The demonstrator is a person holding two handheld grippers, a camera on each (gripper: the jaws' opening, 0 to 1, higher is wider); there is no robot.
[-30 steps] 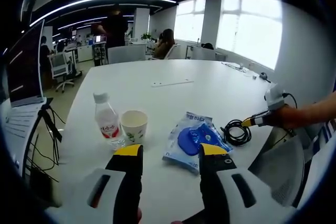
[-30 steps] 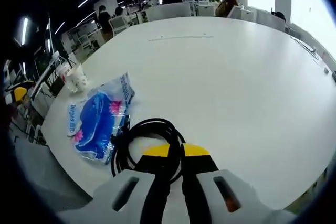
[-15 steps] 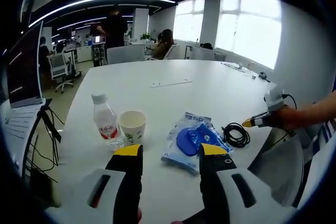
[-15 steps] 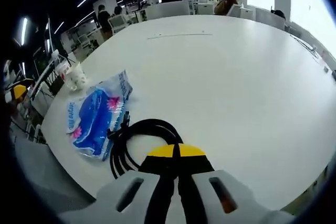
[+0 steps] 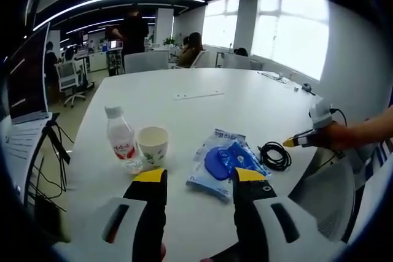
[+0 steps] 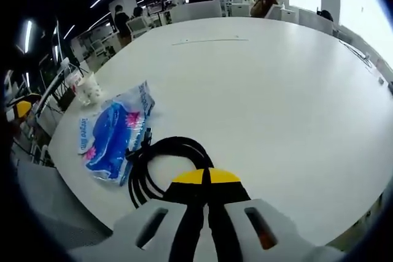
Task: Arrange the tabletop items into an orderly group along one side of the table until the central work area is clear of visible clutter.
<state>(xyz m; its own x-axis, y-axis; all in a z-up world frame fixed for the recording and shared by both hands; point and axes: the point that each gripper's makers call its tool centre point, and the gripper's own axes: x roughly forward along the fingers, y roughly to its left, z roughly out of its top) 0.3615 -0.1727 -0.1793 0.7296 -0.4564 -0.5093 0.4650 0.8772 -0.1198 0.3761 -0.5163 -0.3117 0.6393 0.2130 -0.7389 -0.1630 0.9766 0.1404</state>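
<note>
Black coiled cable (image 6: 164,167) lies near the bench (image 6: 276,90) edge, pinched by the right hand-held gripper (image 6: 207,179); a pull could drag it off or nudge the blue packet (image 6: 113,136). Left hand-held gripper (image 5: 198,177) waits wide, empty.

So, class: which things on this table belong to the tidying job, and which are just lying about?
Job in hand:
water bottle
paper cup
blue packet
coiled black cable, right gripper shut on it
left gripper, open

Lying about:
long flat strip mid-table
cables at the far edge
office chairs
</note>
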